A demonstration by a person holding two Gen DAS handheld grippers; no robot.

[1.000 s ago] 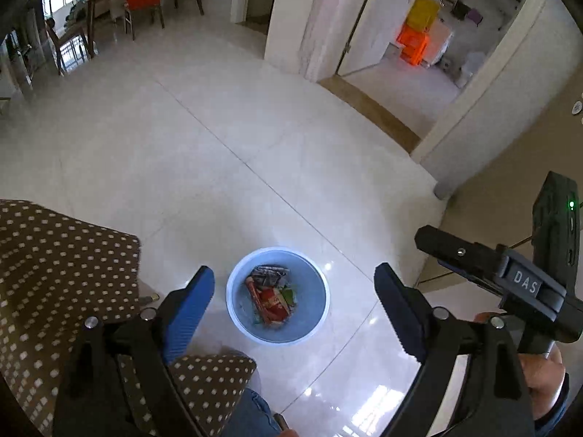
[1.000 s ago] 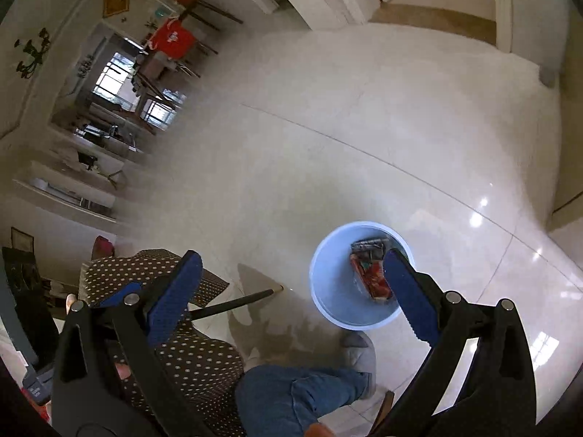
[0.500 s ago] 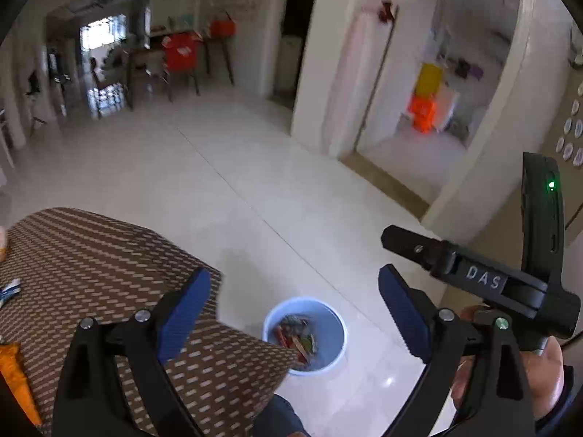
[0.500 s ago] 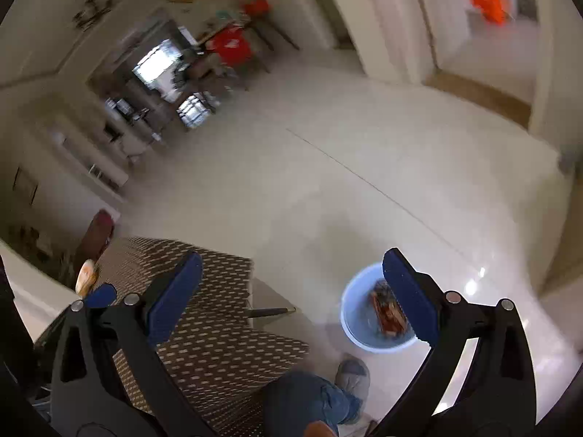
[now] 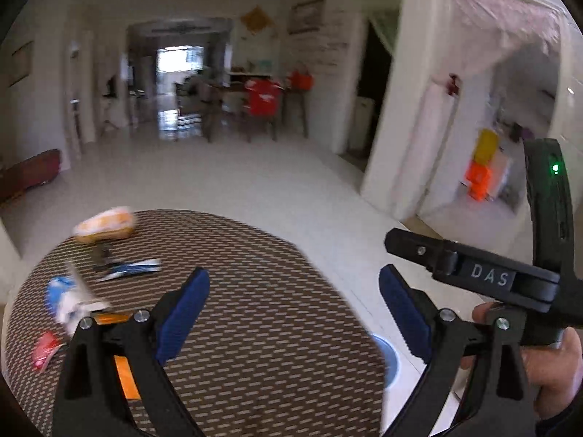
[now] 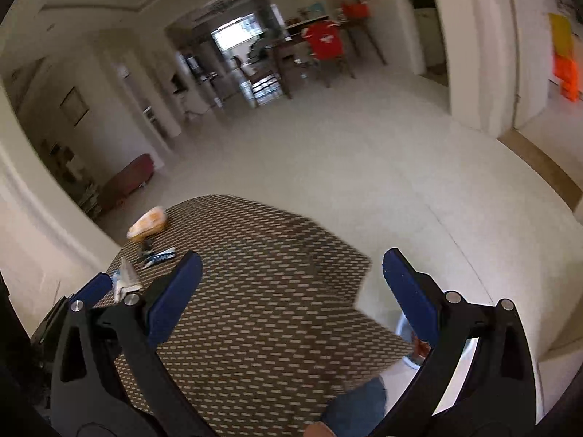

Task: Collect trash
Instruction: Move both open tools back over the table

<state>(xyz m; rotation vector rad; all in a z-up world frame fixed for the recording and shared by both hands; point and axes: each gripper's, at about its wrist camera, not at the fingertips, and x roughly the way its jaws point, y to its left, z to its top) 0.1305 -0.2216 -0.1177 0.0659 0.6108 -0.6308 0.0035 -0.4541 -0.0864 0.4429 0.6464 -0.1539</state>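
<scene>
Several pieces of trash lie on the far left of a table with a brown dotted cloth (image 5: 262, 291): an orange-and-white bag (image 5: 105, 225), a blue-and-white wrapper (image 5: 127, 267), a crumpled blue-and-white packet (image 5: 69, 298), a red wrapper (image 5: 43, 350) and an orange strip (image 5: 124, 375). The bag (image 6: 147, 225) and wrappers (image 6: 158, 255) also show in the right wrist view. My left gripper (image 5: 291, 317) is open and empty above the table. My right gripper (image 6: 291, 295) is open and empty too. The blue bin (image 5: 387, 357) peeks out past the table's right edge, mostly hidden.
The bin's rim (image 6: 406, 358) sits on the white tiled floor (image 6: 364, 167) by the person's knee (image 6: 360, 400). A dining table with a red-covered chair (image 5: 262, 98) stands far back. A doorway (image 5: 484, 167) with orange boxes opens at the right.
Both grippers have swung up and away from the bin towards the table. The bin has dropped almost out of sight and the trash on the cloth has come into view.
</scene>
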